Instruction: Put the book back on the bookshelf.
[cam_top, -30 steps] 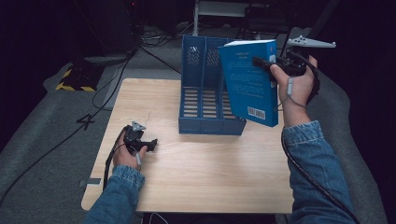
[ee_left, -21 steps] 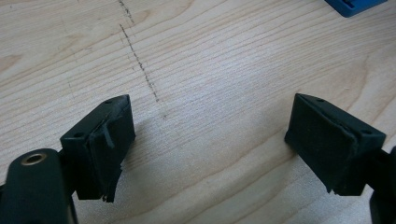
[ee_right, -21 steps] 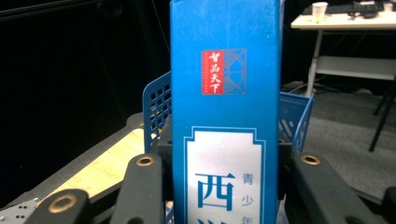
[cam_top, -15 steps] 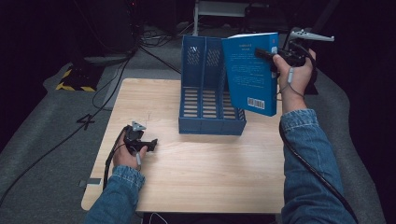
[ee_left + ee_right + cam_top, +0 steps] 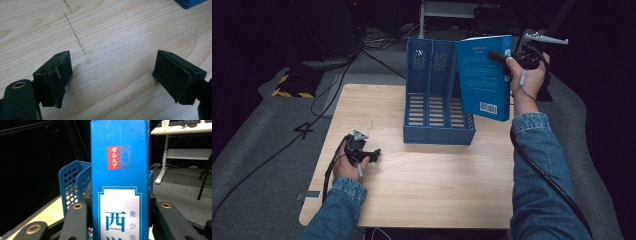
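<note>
A thick blue book (image 5: 484, 75) hangs upright in the air over the right side of a blue slotted file rack (image 5: 437, 135) that stands at the back of the wooden table (image 5: 437, 190). My right gripper (image 5: 498, 55) is shut on the book near its top edge. In the right gripper view the book's spine (image 5: 120, 165) stands between the jaws, with the rack (image 5: 72, 182) behind and below it. My left gripper (image 5: 374, 154) rests on the table at the left, open, with bare wood between its fingers (image 5: 56, 75).
A corner of the rack (image 5: 190, 3) shows at the top right of the left gripper view. Cables (image 5: 337, 90) and a yellow-black striped block (image 5: 292, 85) lie on the grey floor to the left. A white desk (image 5: 180, 130) stands behind.
My right hand has carried the book farther from the person and stood it more upright beside the rack. The left hand has kept still.
</note>
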The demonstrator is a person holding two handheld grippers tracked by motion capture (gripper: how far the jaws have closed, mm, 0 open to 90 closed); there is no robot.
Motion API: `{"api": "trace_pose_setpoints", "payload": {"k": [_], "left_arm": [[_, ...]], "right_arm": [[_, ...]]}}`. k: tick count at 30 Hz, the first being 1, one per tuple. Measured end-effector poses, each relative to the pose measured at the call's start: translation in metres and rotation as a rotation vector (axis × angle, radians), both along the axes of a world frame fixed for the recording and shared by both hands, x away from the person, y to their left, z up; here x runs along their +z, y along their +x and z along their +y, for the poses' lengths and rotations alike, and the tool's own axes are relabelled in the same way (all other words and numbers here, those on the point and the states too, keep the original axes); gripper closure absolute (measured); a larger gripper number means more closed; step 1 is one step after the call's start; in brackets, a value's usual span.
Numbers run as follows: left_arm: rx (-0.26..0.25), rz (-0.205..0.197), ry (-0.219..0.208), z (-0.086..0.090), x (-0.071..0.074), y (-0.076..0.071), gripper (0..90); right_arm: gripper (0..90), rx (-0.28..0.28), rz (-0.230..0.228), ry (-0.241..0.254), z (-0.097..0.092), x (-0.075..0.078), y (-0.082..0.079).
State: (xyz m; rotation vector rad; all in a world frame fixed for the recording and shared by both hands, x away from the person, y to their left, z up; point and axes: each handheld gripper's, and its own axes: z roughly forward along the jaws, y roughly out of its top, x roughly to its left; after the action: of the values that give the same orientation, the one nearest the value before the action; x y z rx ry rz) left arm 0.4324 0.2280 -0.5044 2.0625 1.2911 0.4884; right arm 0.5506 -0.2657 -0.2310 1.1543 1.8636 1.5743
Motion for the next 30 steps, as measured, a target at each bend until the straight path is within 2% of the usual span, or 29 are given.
{"api": "trace_pose_setpoints", "payload": {"k": [9, 10, 13, 16, 22, 30], "left_arm": [[0.000, 0.000, 0.000, 0.000, 0.000, 0.000, 15.6], [-0.001, 0.000, 0.001, 0.000, 0.000, 0.000, 15.6], [0.000, 0.000, 0.000, 0.000, 0.000, 0.000, 15.6], [0.000, 0.000, 0.000, 0.000, 0.000, 0.000, 15.6], [0.001, -0.001, 0.001, 0.000, 0.000, 0.000, 15.6], [-0.001, 0.000, 0.000, 0.000, 0.000, 0.000, 15.7]], "right_arm": [[61.5, -0.059, 0.026, 0.019, -0.005, -0.003, 0.008], [61.5, -0.078, 0.035, 0.021, -0.001, -0.004, 0.010], [61.5, -0.090, 0.041, 0.017, 0.003, -0.005, 0.011], [61.4, -0.109, 0.047, 0.010, 0.016, -0.004, 0.013], [61.4, -0.087, 0.036, 0.013, 0.031, -0.004, 0.015], [61.3, -0.047, 0.034, 0.075, 0.049, -0.010, 0.018]]}}
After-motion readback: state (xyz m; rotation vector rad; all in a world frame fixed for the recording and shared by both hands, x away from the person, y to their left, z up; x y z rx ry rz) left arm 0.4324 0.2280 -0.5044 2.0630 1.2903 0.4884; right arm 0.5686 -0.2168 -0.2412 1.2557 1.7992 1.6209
